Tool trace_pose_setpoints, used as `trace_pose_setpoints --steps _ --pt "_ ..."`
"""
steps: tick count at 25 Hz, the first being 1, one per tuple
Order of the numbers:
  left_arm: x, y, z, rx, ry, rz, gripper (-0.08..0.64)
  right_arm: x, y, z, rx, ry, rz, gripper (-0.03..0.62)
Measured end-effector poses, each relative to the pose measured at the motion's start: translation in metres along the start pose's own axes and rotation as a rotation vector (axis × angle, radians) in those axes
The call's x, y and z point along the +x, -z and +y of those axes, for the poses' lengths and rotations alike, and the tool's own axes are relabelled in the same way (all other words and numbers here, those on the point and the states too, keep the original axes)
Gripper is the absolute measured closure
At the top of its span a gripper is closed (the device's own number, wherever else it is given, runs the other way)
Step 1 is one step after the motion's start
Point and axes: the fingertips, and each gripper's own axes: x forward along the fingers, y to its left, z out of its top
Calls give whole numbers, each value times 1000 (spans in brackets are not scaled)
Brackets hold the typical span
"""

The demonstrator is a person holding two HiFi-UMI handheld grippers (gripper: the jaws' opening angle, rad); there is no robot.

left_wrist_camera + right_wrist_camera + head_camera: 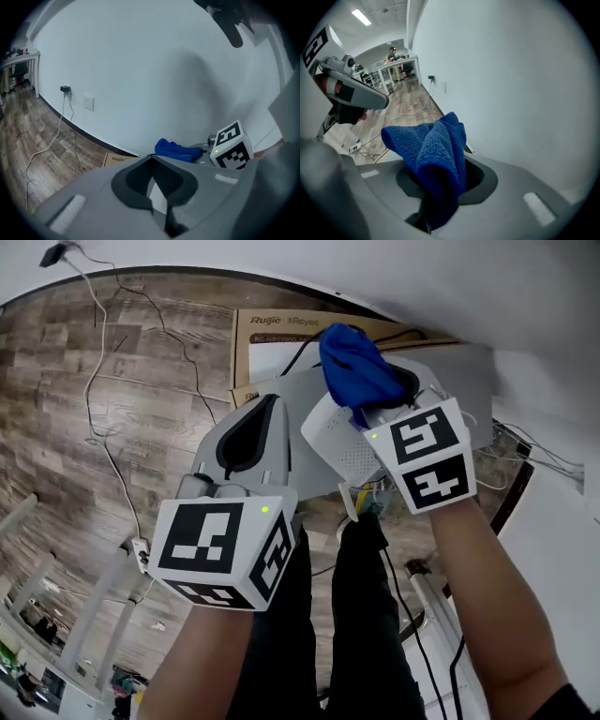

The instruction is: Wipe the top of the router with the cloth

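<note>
My left gripper (275,404) has its fingers pressed together, empty. My right gripper (364,416) fingers pinch the blue cloth (354,367), just above the white router (339,444). Beyond, a cardboard box (272,334) on the floor reads "Ruijie Reyee".

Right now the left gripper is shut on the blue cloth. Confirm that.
Not quite: it is the right gripper that is shut on the blue cloth, as the right gripper view shows. In the left gripper view, the left gripper has its jaws together with no cloth between them.
</note>
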Motion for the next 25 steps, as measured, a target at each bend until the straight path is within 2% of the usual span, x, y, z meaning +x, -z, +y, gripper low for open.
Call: trace_pose_setpoints --steps 3,7,15,21,25 --pt "8 -6 -25 24 39 2 559 -18 15 -15 75 70 -46 451" --pt "12 -4 -55 60 71 4 559 -40 47 -10 114 89 -75 451" --pt "14 26 -93 109 41 29 559 -67 97 15 140 15 -97 451" --pt "-3 51 -94 112 14 58 559 -80 118 54 115 -43 -95 451" --pt "-21 58 -89 114 6 46 559 -83 117 77 101 -68 -111 451"
